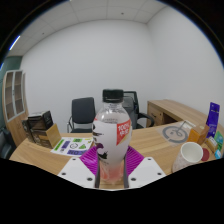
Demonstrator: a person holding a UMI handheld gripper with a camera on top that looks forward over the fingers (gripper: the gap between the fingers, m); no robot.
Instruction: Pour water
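Note:
A clear plastic water bottle (112, 125) with a white cap and a red-and-white label stands upright between my two fingers. The purple pads (90, 158) press against its lower body on both sides, so my gripper (112, 160) is shut on the bottle and holds it above the wooden table (150, 140). A white cup (190, 155) stands on the table to the right of the fingers, apart from the bottle.
A green-and-white booklet (72, 145) lies on the table to the left. Small coloured items and a blue box (212, 118) sit at the far right. Black office chairs (84, 112) and a wooden desk (180, 108) stand beyond, with a shelf (12, 100) at the left wall.

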